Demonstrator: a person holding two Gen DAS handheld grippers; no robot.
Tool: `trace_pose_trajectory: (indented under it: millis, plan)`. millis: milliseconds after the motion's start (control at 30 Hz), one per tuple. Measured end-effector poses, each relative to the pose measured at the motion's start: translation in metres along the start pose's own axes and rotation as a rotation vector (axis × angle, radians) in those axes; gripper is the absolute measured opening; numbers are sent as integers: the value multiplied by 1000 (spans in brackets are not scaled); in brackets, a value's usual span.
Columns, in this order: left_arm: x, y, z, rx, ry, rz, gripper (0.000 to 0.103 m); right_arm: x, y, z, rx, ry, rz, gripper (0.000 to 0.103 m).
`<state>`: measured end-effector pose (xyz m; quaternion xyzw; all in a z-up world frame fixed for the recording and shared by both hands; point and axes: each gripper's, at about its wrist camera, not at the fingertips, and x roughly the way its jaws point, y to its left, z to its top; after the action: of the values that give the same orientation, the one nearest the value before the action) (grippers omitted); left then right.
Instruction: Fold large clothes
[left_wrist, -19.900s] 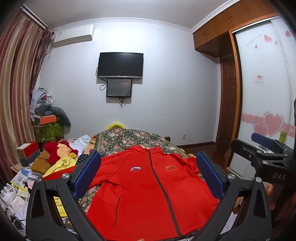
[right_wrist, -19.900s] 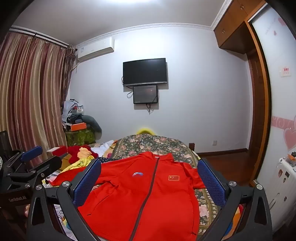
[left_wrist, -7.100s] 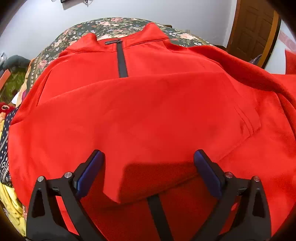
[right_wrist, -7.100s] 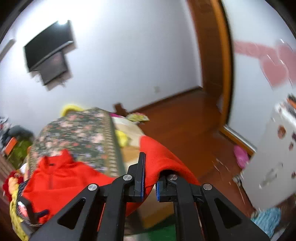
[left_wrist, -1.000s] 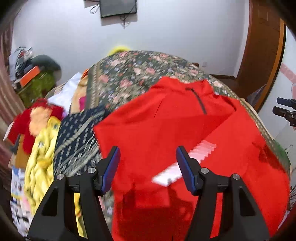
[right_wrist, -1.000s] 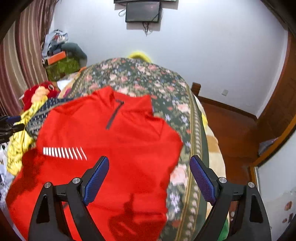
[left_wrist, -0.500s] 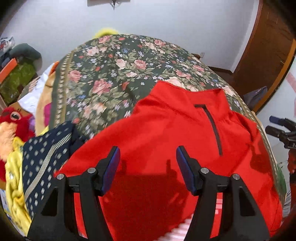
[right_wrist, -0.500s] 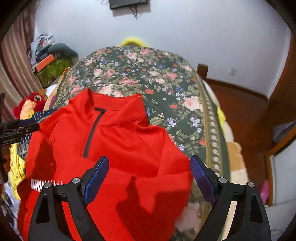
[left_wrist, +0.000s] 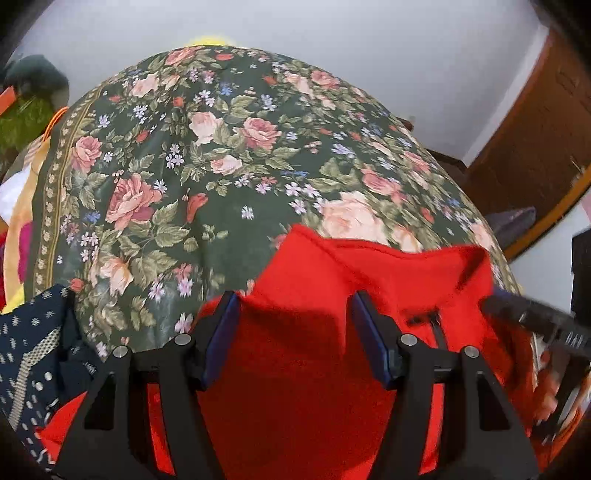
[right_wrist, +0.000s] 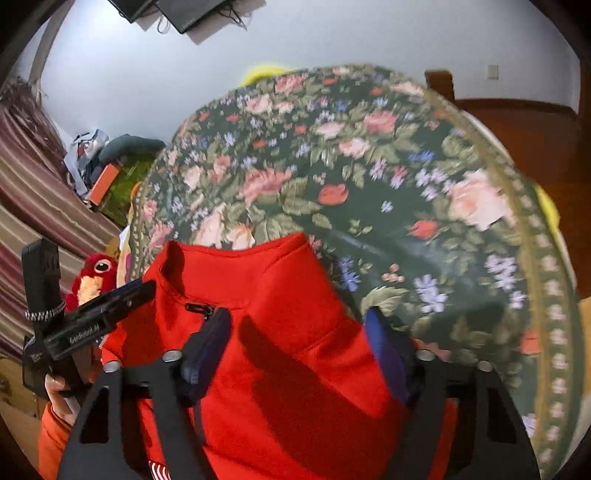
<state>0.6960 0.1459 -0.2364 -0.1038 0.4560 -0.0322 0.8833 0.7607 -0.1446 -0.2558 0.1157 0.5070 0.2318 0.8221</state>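
**Both hand-held grippers closing in on the collar end of the jacket**

The red jacket (left_wrist: 306, 354) is lying on the floral bed cover (left_wrist: 207, 155), its long axis running from the collar at twelve o'clock down toward the cameras at six o'clock, with the dark zip line along that axis. The collar end is sitting nearest both tools.

The left hand-held gripper (left_wrist: 295, 336) is hanging over the shoulder area to the nine o'clock side of the zip, half open, with red cloth showing in the gap between its blue pads (left_wrist: 218, 339) but not pinched by them. The right hand-held gripper (right_wrist: 299, 354) is hanging over the opposite shoulder, at the three o'clock side of the zip; its jaws have just been closing and are now standing at a middling width, cloth under the gap, no visible pinch.

Each tool is about equally near its own shoulder, so the likely next move is a paired grasp of the two top corners, drawing the collar end down toward six o'clock along the jacket's length. A dark dotted garment (left_wrist: 29, 354) is lying at eight o'clock, just beside the jacket's edge.
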Motion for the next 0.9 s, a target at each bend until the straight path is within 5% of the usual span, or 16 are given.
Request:
trace_pose_trajectory:
  millis: [133, 267, 567, 900]
  plan:
    - [6, -7, -1, 33, -46, 30, 48, 15, 2, -4, -19, -12, -20, 40]
    - [4, -16, -6, 100, -66, 100, 12, 7, 15, -10, -66, -74, -53, 20]
    - [-84, -38, -22, 179, -186, 95, 8, -73, 61, -31, -173, -218, -73, 9]
    - [-196, -58, -84, 256, -249, 35, 9, -175, 105, -114, -314, -263, -72, 9]
